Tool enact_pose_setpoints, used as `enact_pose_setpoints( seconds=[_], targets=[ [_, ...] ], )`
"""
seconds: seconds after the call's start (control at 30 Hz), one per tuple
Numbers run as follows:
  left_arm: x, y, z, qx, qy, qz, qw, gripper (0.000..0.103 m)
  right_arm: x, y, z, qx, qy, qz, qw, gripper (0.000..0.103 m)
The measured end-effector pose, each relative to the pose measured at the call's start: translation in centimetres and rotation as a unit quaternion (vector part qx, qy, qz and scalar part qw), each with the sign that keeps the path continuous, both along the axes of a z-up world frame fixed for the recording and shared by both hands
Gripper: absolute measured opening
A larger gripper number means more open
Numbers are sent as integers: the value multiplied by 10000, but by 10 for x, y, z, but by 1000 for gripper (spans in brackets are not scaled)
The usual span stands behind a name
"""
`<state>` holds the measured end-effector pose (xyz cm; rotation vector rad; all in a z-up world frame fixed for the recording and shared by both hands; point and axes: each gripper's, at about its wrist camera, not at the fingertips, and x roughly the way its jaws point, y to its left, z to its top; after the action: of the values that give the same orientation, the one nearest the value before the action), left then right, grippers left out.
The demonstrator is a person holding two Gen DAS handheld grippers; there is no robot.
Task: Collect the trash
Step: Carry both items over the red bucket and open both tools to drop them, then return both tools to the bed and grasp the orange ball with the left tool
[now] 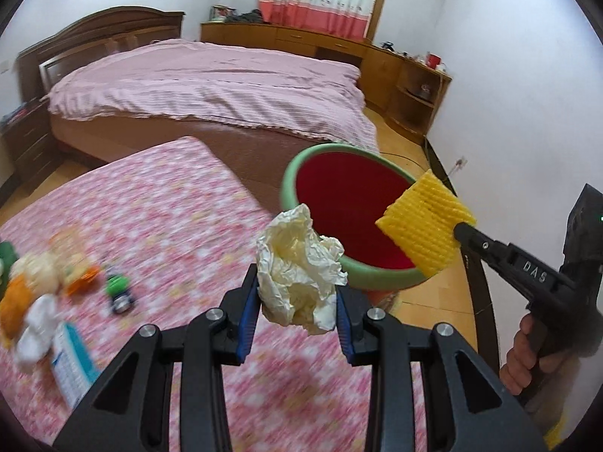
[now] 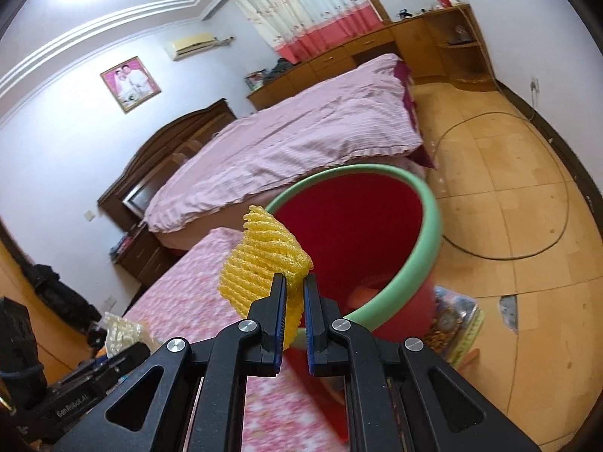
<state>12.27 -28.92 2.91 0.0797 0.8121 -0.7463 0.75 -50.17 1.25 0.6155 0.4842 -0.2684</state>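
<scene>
Now | red bin (image 1: pixel 350 218) with green rim just ahead of both grippers | left gripper (image 1: pixel 297 301) clamps crumpled paper (image 1: pixel 297 275): light, crushable, held mid-wad | right gripper (image 2: pixel 295 293) pinches yellow foam net (image 2: pixel 264 263) by one edge: soft, springy, weightless

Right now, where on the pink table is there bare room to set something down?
The pink tablecloth is bare from the toy car across to the red bin and toward the bed. The left edge is crowded with plush toys and a box.
</scene>
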Motion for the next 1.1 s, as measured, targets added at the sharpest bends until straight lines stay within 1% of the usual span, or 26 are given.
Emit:
enact_pose_setpoints(
  seconds=[0.1, 0.3, 0.37, 0.4, 0.53, 0.57, 0.6, 0.73, 0.8, 0.83, 0.87, 1.03, 1.1],
  targets=[
    [7, -24, -4, -5, 10, -120, 9999, 36, 2, -12, -2, -166, 96, -150, 9997, 9],
    [22, -66, -17, 158, 58, -328, 9993, 36, 11, -26, -7, -493, 198, -401, 9978, 9],
    [26, -77, -21, 226, -3, -363, 9991, 36, 14, -30, -11, -572, 225, -439, 9971, 10],
    [27, -81, -22, 276, -39, -351, 9990, 40, 15, -32, -12, -590, 236, -445, 9970, 11],
    [31, -92, -28, 402, -149, -369, 9984, 52, 20, -40, -21, -514, 254, -400, 9976, 12],
    [32, -94, -29, 436, -153, -363, 9983, 57, 23, -42, -23, -486, 266, -391, 9977, 12],
    [34, -96, -30, 460, -160, -339, 9982, 60, 25, -44, -24, -481, 291, -391, 9977, 12],
    [40, -98, -35, 484, -101, -265, 9984, 61, 31, -46, -31, -444, 365, -365, 9977, 13],
    [43, -95, -37, 443, -23, -204, 9988, 61, 33, -49, -33, -399, 358, -335, 9980, 17],
    [44, -93, -38, 417, 10, -179, 9990, 61, 34, -49, -34, -368, 354, -317, 9982, 23],
    [46, -90, -38, 390, 46, -141, 9991, 61, 34, -49, -35, -332, 347, -311, 9984, 28],
    [43, -75, -33, 313, 105, 17, 9995, 61, 32, -48, -38, -295, 368, -303, 9984, 30],
    [40, -67, -28, 262, 92, 106, 9996, 61, 30, -46, -36, -268, 355, -284, 9986, 33]
  ],
)
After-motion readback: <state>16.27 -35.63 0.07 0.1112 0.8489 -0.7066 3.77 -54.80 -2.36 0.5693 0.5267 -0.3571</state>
